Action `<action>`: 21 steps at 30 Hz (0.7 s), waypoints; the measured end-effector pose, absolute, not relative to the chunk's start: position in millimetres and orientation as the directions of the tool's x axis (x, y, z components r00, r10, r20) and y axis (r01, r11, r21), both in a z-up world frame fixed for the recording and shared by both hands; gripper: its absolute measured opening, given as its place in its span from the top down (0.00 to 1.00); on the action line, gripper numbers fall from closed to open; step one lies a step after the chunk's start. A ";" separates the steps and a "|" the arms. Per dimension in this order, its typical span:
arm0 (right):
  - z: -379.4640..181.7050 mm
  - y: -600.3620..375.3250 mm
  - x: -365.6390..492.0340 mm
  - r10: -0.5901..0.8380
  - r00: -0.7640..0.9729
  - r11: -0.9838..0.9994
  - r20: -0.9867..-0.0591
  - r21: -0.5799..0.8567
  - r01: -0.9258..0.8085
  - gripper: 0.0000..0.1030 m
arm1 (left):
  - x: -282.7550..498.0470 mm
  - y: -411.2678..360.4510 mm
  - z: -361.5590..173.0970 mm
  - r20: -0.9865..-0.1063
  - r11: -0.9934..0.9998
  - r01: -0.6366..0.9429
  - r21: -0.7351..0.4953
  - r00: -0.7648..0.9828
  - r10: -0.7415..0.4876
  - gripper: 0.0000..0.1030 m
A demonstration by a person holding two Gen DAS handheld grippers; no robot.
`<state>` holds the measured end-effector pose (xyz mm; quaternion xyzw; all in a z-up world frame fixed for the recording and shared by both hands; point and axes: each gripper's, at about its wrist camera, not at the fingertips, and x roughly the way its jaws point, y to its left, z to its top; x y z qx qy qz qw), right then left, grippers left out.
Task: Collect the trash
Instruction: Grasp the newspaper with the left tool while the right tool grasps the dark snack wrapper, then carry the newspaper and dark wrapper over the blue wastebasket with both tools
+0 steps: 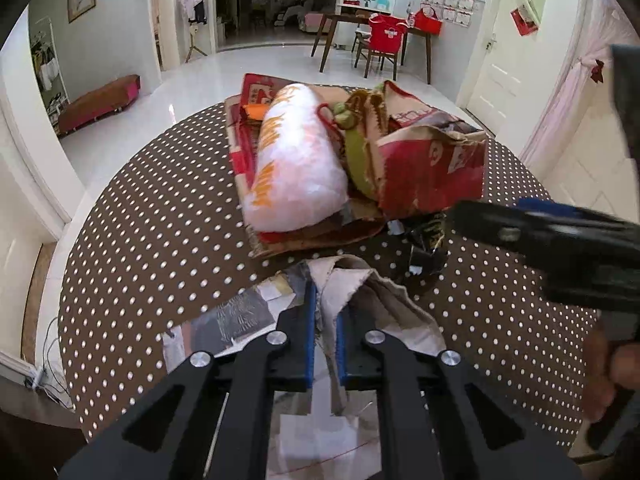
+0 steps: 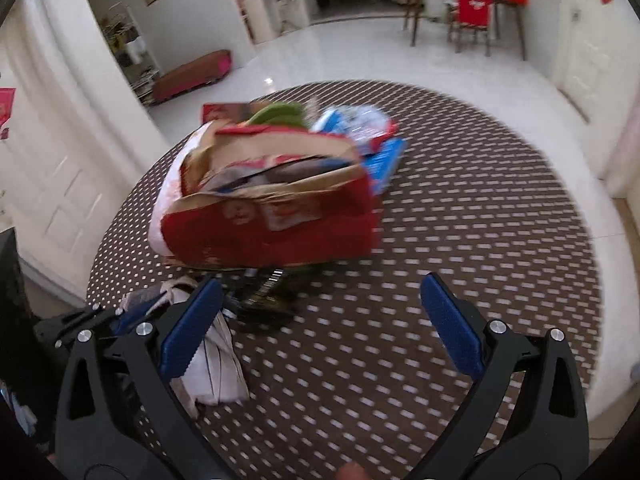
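Note:
My left gripper (image 1: 323,300) is shut on a crumpled beige and grey paper scrap (image 1: 376,300) just above the dotted round table (image 1: 160,240). The same scrap (image 2: 216,356) shows at the lower left of the right wrist view, with the left gripper (image 2: 120,316) beside it. My right gripper (image 2: 320,312) is open and empty above the table, and it enters the left wrist view from the right (image 1: 456,212). A torn red cardboard box (image 1: 432,168) holds trash; it also shows in the right wrist view (image 2: 272,216). A white plastic bag with orange print (image 1: 296,160) lies on flattened cardboard.
A small black wrapper (image 1: 424,248) lies on the table in front of the box, also in the right wrist view (image 2: 260,300). Blue and white packaging (image 2: 376,148) sits behind the box. Green peel (image 1: 356,156) sticks out. A wooden table and chair (image 1: 380,40) stand far back.

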<state>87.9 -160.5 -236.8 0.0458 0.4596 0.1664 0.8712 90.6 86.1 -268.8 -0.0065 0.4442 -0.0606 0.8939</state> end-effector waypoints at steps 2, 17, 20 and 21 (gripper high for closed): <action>-244.4 -153.2 92.8 0.351 0.506 0.933 -0.788 0.246 -0.263 0.29 | 85.6 90.3 -270.1 -0.792 0.993 0.090 -0.070 0.601 -0.111 0.93; -256.4 -216.8 52.2 0.414 0.456 0.906 -0.787 0.306 -0.293 0.83 | 62.7 66.7 -252.0 -0.772 0.986 0.139 -0.095 0.615 -0.161 0.94; -253.8 -243.5 44.4 0.409 0.469 0.911 -0.783 0.320 -0.260 0.84 | 62.3 49.8 -247.5 -0.766 0.977 0.177 -0.118 0.611 -0.203 0.94; -252.6 -250.2 44.3 0.404 0.473 0.914 -0.783 0.320 -0.250 0.85 | 63.5 39.8 -244.5 -0.764 0.974 0.189 -0.123 0.609 -0.215 0.94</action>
